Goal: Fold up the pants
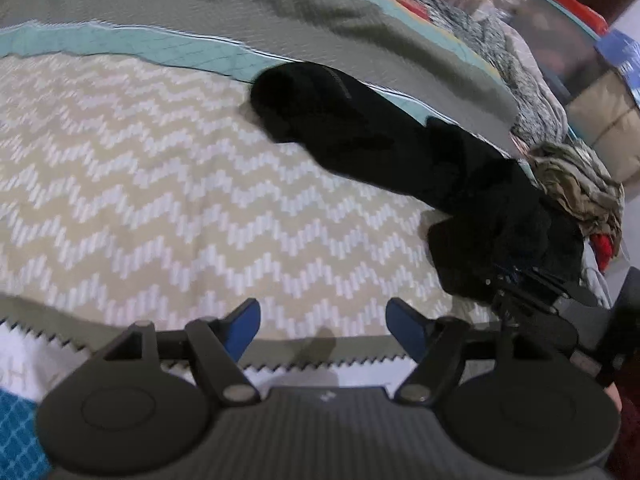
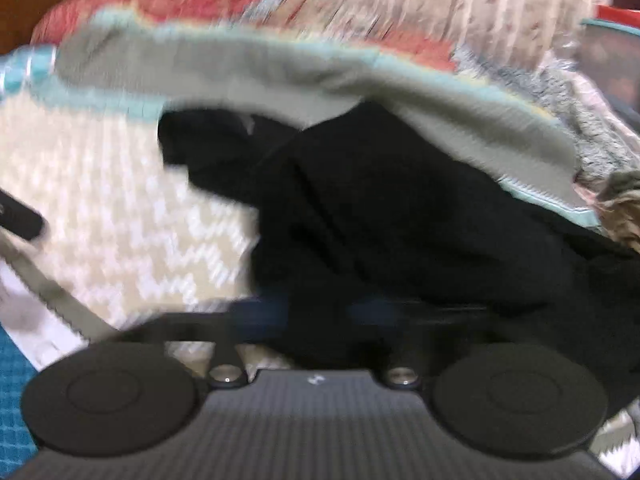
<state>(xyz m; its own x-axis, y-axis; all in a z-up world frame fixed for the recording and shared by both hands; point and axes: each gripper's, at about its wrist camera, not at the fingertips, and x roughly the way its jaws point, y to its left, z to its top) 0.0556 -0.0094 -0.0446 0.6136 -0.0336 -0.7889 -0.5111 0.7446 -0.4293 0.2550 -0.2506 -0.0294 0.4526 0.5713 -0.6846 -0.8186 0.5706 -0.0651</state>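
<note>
**Black pants bunched on bed, right gripper at their near end**

The left gripper (image 1: pixel 322 322) is seen with fingers wide and empty over bare zigzag bedspread (image 1: pixel 160 200). The pants (image 1: pixel 380 140) lie ahead and to its right, long axis running from upper left to lower right, crumpled at the near end. Open room is left on the bedspread to their left; a clothes pile (image 1: pixel 576 184) crowds the right edge. The right gripper (image 2: pixel 316 312) is nearer, its blurred fingers drawn narrow at the dark cloth; a firm hold cannot be confirmed.
</note>
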